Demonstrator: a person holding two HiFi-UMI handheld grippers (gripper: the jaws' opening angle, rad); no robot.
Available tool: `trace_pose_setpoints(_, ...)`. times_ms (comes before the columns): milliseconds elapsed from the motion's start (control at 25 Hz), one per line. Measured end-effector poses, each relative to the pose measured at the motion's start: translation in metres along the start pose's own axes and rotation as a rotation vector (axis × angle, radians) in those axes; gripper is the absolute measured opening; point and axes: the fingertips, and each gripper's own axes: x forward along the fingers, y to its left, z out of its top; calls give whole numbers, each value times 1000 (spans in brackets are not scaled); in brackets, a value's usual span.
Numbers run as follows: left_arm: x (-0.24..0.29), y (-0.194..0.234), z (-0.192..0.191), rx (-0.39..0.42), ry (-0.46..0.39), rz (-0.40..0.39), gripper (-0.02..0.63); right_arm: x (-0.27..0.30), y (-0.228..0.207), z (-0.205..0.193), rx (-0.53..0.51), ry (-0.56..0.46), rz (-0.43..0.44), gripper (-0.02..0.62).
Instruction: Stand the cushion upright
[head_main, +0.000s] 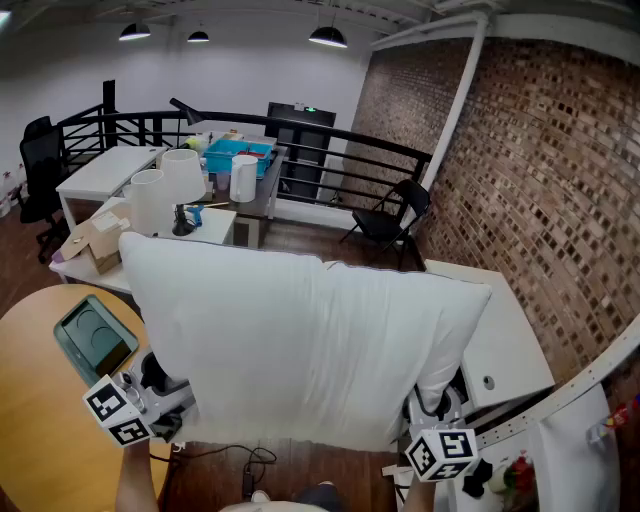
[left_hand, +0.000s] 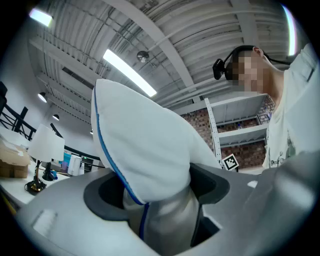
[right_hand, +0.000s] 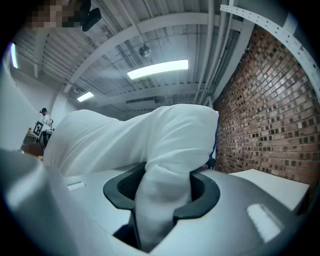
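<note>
The white cushion (head_main: 300, 340), edged with blue piping, hangs in the air with its broad face toward the head camera, resting on no surface, between the round wooden table (head_main: 40, 400) and the white desk (head_main: 510, 340). The left gripper (head_main: 165, 385) is clenched on its lower left corner, and the right gripper (head_main: 438, 400) is clenched on its lower right corner.

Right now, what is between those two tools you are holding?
Only the white cushion: it spans the whole gap, with the left tool clamped on one lower corner and the right tool on the other. The head view shows it.
</note>
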Motion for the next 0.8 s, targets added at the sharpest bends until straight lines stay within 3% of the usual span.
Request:
trace_pose_setpoints(320,37,8,-3,6,14,-26,359,16,-25,-4,20,-6,-28,170)
trace_pose_setpoints(800,141,15,-10,31,25,-45,357,68,-109,0,36,-31,-44,170)
